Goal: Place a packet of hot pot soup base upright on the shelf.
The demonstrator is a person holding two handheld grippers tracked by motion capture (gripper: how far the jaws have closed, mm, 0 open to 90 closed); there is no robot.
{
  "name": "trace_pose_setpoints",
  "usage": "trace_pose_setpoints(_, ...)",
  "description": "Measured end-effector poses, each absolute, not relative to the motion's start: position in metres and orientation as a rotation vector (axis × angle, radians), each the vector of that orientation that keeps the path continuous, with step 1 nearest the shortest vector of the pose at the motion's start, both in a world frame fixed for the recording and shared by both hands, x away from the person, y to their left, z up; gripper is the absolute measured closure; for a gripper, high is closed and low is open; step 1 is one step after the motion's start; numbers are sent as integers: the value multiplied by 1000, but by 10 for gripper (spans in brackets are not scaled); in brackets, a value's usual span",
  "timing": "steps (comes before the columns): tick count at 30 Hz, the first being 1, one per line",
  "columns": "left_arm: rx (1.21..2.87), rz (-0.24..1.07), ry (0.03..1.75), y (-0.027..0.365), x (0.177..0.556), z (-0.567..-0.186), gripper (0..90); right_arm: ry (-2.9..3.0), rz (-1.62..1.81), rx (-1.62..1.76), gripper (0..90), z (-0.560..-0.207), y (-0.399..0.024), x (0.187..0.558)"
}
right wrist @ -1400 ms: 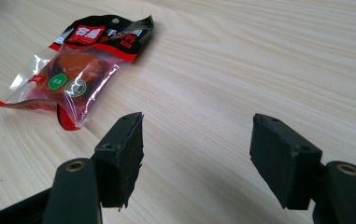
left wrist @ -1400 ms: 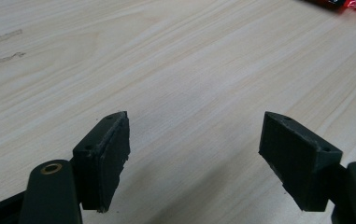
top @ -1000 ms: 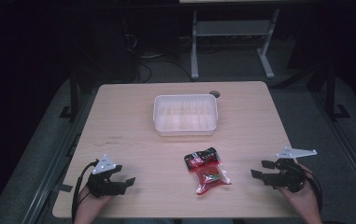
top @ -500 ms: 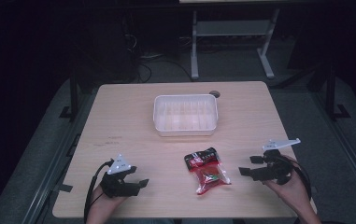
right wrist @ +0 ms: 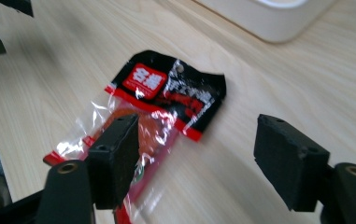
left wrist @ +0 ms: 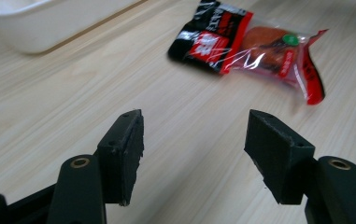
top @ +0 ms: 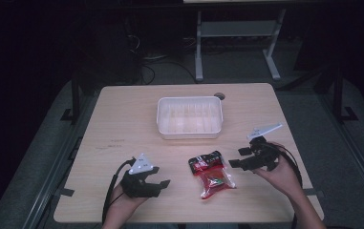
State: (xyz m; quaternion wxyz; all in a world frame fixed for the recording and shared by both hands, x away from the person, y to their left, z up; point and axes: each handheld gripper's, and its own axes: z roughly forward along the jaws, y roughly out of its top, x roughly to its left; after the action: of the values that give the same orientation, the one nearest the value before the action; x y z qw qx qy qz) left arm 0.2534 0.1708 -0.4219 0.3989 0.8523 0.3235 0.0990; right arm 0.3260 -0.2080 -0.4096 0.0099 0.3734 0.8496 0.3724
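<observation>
Dark floor and metal stand legs fill the upper part of the high view, and below them a pale wooden table (top: 122, 124) takes the middle of the frame; a white plastic tub (top: 189, 117) sits at centre, with nothing visible inside it; lower and slightly right of centre lies a red and black snack packet (top: 210, 173), flat on the wood with its clear end toward the bottom edge; the left gripper (top: 159, 182) hovers at lower left with jaws spread and nothing between them, the packet well ahead at the upper right of its own view (left wrist: 245, 44); the right gripper (top: 236, 158) sits just right of the packet, its jaws having just been closing a little yet standing wide and bare, the packet (right wrist: 152, 112) lying beyond them at centre left; the thin, slippery film could slide away or crumple if one jaw scrapes it flat against the wood, and both grippers arriving together might tug it between them; white characters on a red patch mark the black end, too blurred to read.
</observation>
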Motion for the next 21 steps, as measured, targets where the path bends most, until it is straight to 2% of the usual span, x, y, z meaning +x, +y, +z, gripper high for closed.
trace_pose_setpoints(6,2169,201,776,149,259,-418,367,2721,1136,1140,318,-411,-192,341)
trace_pose_setpoints(15,2202,193,722,120,263,-413,356,2765,1083,1122,332,-407,-170,357)
trace_pose_setpoints(21,2230,162,688,94,263,-416,365,2729,1098,1127,385,-413,-165,363)
